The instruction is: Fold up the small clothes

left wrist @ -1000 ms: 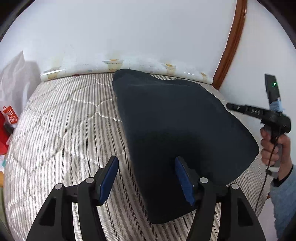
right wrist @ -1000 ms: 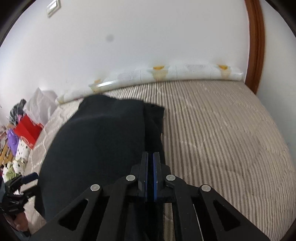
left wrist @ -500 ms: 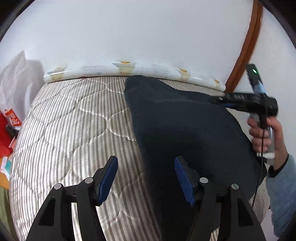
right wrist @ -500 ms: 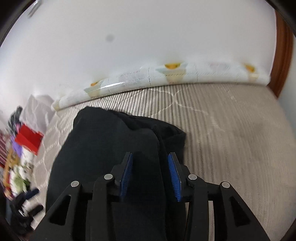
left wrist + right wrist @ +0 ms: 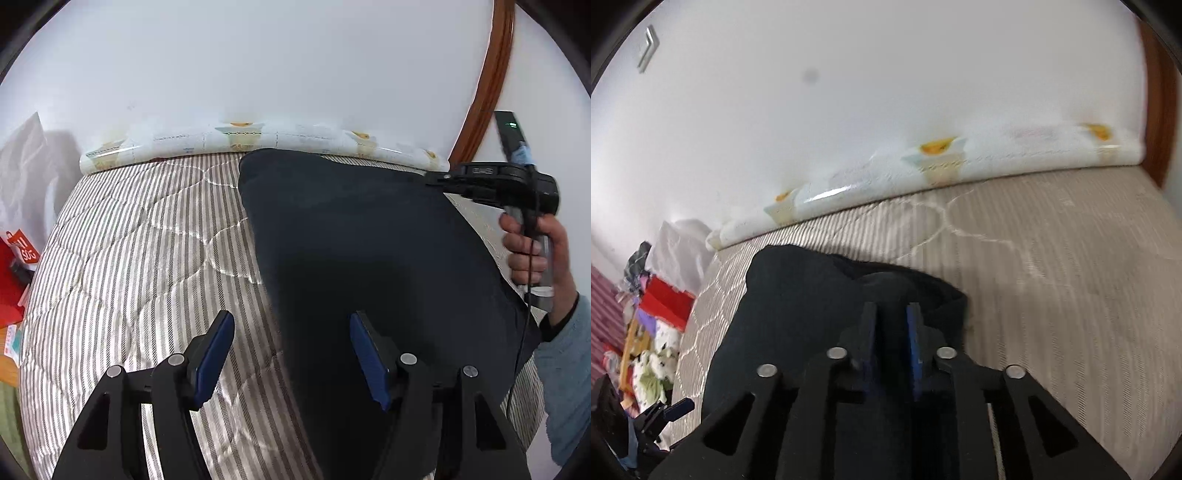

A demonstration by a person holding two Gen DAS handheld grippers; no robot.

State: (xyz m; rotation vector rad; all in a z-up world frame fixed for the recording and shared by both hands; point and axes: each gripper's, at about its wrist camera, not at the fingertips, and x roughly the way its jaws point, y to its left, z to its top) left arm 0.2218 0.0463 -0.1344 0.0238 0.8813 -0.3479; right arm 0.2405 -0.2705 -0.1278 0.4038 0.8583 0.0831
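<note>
Garment: a dark navy garment lies spread on the striped quilted mattress, filling the centre and right of the left wrist frame. Its far end almost reaches the rolled printed mat along the wall. I cannot tell what kind of clothing it is.

Fold state: in the right wrist frame I see doubled layers bunched at the garment's far right corner, so I judge one fold is already in and more remain.

Left gripper: its blue pads are spread wide and grip nothing. One finger sits over bare mattress, the other over cloth, straddling the garment's left edge. I read that as lining up to pinch that edge.

Right gripper: it sits low over the garment's right side, near the bunched corner. The pads stand a narrow gap apart with dark cloth behind them, and the frame is blurred. I cannot tell whether it pinches fabric.

Right hand: at the right edge of the left frame, holding the tool's handle above the cloth.

Around: red bag and mixed clutter at lower left, off the mattress. A wooden door frame stands at upper right.

In the way: nothing sits on the mattress beside the garment, so the left side is open for folding across.
</note>
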